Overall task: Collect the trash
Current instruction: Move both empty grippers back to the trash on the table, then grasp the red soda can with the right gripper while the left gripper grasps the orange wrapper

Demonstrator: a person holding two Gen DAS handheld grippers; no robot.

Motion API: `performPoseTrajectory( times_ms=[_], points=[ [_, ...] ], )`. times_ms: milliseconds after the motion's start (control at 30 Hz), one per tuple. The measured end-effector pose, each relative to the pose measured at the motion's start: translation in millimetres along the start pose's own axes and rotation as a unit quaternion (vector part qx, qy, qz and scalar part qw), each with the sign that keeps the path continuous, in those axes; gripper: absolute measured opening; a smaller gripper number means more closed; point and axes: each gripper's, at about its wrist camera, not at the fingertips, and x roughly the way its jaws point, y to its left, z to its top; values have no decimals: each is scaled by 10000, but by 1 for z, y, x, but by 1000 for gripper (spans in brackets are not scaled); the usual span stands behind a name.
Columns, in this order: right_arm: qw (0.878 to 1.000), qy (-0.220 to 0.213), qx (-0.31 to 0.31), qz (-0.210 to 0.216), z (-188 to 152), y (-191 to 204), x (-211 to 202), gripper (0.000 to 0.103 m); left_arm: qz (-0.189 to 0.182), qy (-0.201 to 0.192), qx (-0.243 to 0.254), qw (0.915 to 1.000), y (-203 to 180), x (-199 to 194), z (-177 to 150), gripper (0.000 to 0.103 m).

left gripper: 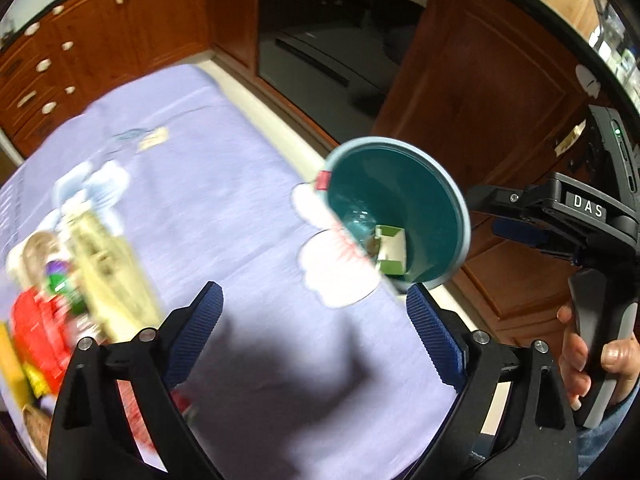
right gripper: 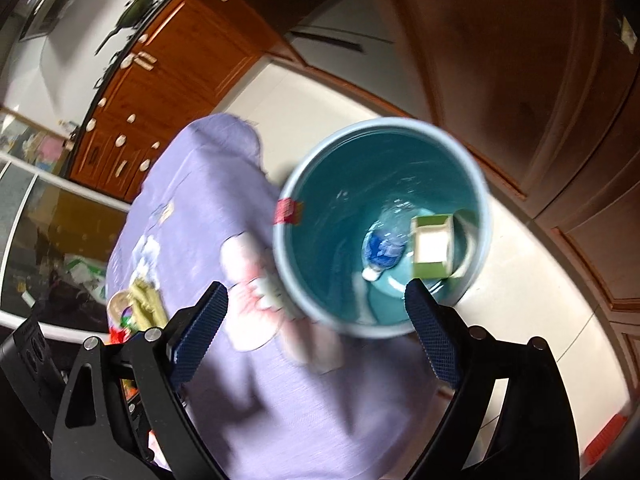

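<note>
Left gripper [left gripper: 314, 334] and right gripper [right gripper: 316, 334]: tongs spread wide, nothing between the pads. Teal bin [right gripper: 478, 184] stands on the floor beside the lilac-covered table [left gripper: 224, 184], at 1 o'clock of both grippers; it holds a green carton [right gripper: 432, 248] and a plastic bottle [right gripper: 382, 250]

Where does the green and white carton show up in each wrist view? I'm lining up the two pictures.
Left wrist: the carton lies at the bottom of the teal bin, right of centre.
Right wrist: the carton lies in the bin, right of centre, beside a blue-labelled bottle.
Shared landmark: the red sticker on the bin's rim.
</note>
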Motion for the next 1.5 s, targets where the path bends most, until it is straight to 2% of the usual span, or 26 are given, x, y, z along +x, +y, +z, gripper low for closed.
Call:
performPoseTrajectory(
  times_ms=[233, 467, 633, 800, 1000, 1300, 1333, 1367, 1433, 1500],
  points=[
    [9988, 215, -348, 259, -35, 53, 9, 86, 389, -243, -466, 9979, 62, -46, -42, 97],
    [9934, 523, -957, 356, -73, 116, 27, 86, 720, -402, -1054, 9910, 124, -82, -96, 97],
    [9862, 814, -1395, 359, -98, 158, 46, 86, 851, -464, -1461, 9845, 167, -99, -135, 97],
    [9735, 1181, -1926, 345, -124, 200, 71, 86, 735, -464, -1898, 9780, 203, -102, -170, 97],
    [9578, 1425, -2489, 179, -146, 237, 101, 86, 624, -426, -2115, 9744, 224, -97, -191, 97],
    [9408, 1558, -3011, -34, -165, 256, 128, 86, 525, -361, -2156, 9744, 228, -91, -199, 97],
    [9396, 1540, -3056, -57, -166, 257, 129, 80, 508, -356, -2143, 9748, 229, -90, -199, 97],
    [9375, 1544, -3118, -70, -168, 257, 129, 65, 497, -351, -2140, 9749, 228, -89, -198, 97],
    [9351, 1605, -3161, -24, -170, 255, 130, 63, 450, -359, -2128, 9754, 228, -88, -197, 92],
    [9339, 1563, -3214, -47, -172, 254, 126, 62, 405, -334, -2089, 9765, 227, -86, -194, 81]
  ],
)
